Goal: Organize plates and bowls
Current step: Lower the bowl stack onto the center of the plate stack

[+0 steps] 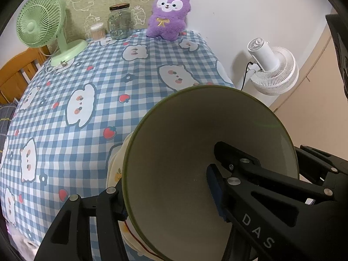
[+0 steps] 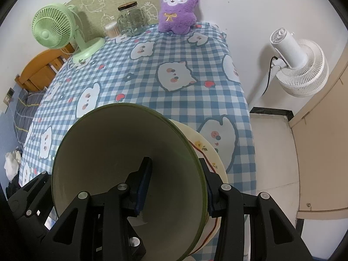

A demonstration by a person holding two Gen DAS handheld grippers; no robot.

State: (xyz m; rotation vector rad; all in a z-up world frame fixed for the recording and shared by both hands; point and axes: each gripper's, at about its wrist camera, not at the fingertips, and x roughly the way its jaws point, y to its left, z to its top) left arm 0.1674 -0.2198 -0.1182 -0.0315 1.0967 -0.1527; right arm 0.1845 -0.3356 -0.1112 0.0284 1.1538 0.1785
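Note:
A green-rimmed bowl with a pale inside (image 1: 184, 143) (image 2: 113, 143) is nested in a cream bowl with small flowers and a red line (image 1: 115, 171) (image 2: 206, 150) at the near edge of the checked table. My left gripper (image 1: 167, 193) is shut on the green bowl's left wall, one finger inside and one outside. My right gripper (image 2: 176, 187) is shut on the green bowl's right wall in the same way. The bottom of the cream bowl is hidden.
The table (image 1: 91, 69) carries a green desk fan (image 1: 41, 28), a glass jar (image 1: 119, 21), a cotton-swab tub (image 1: 97, 30) and a purple plush (image 1: 169, 13) along its far edge. A white floor fan (image 1: 271, 65) stands to the right. A wooden bed frame (image 1: 15, 69) is at the left.

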